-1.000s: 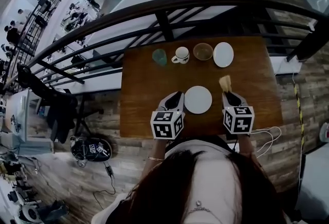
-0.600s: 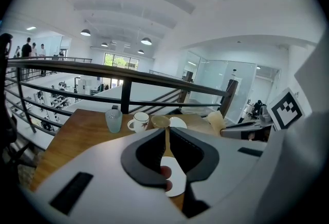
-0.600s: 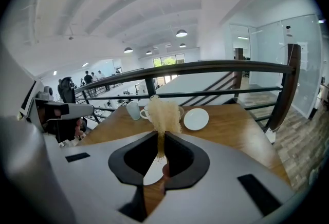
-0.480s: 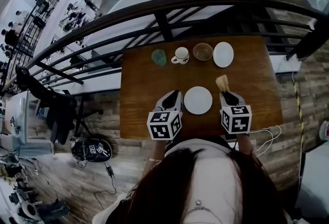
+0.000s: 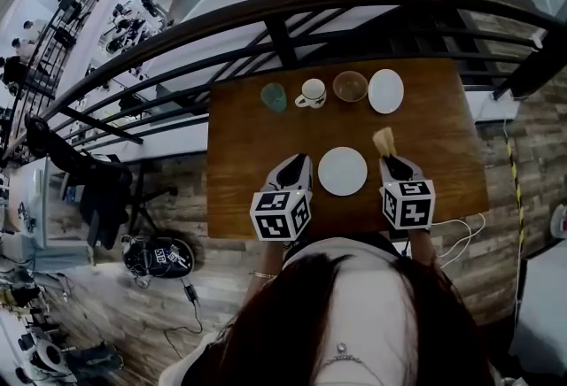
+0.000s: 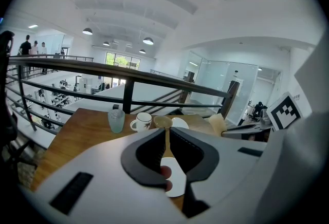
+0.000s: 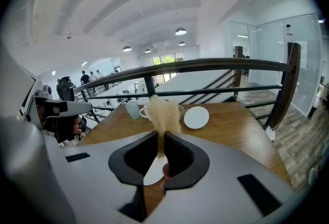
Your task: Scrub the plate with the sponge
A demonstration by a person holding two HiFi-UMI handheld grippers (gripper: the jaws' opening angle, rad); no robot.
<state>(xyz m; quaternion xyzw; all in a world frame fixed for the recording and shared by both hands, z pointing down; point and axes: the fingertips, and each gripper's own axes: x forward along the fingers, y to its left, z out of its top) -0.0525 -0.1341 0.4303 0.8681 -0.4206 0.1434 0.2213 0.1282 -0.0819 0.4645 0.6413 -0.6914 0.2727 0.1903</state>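
Note:
A white plate (image 5: 342, 171) lies on the wooden table (image 5: 248, 145), near its front edge, between my two grippers. My right gripper (image 5: 390, 159) stands just right of the plate and is shut on a pale yellow fibrous sponge (image 5: 385, 142), which sticks out past the fingertips. In the right gripper view the sponge (image 7: 163, 112) rises from the closed jaws and the plate (image 7: 148, 172) shows below them. My left gripper (image 5: 299, 163) rests just left of the plate, jaws drawn together with nothing between them. The plate (image 6: 175, 181) shows under its jaws.
Along the table's far edge stand a teal glass (image 5: 275, 97), a white mug (image 5: 311, 94), a brown bowl (image 5: 350, 88) and a second small white plate (image 5: 385, 92). A dark metal railing (image 5: 283, 8) runs right behind the table. The drop beyond it opens onto a lower floor.

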